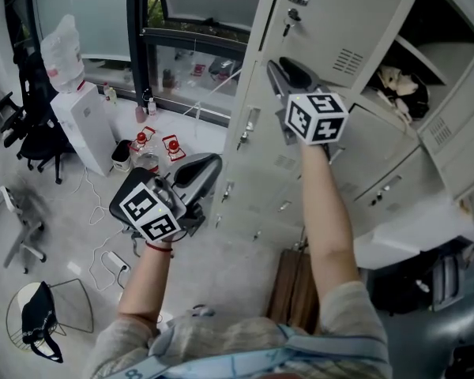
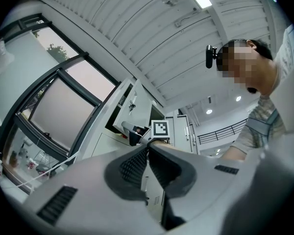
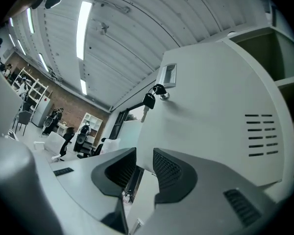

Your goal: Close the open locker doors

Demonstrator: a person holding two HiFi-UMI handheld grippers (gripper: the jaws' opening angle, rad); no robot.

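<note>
The upper locker door (image 1: 340, 22) stood swung out from the locker bank (image 1: 300, 188), its key (image 1: 292, 14) hanging in the lock and vent slots (image 3: 259, 133) cut near its far edge. To the right of that door an open compartment (image 1: 446, 22) showed a shelf, and below the shelf lay a cream-and-black bundle (image 1: 395, 85); what it was could not be told.

The right hand-held gripper (image 1: 283, 68) was raised to the door's lower corner. In the right gripper view its jaws stood a narrow way apart, and the door's corner (image 3: 143, 153) filled the gap, pinched between the ribbed pads (image 3: 169, 173). The left hand-held gripper (image 1: 209, 164) hung lower and to the left of the door, near the bank's left edge, with its jaws pressed together at the tips and nothing between them.

Left of the door the floor (image 1: 221, 275) lay open near the person. Farther left stood a water dispenser (image 1: 87, 129) with its bottle (image 1: 63, 50), and beyond it an office chair (image 1: 35, 136), both well apart from the door.
</note>
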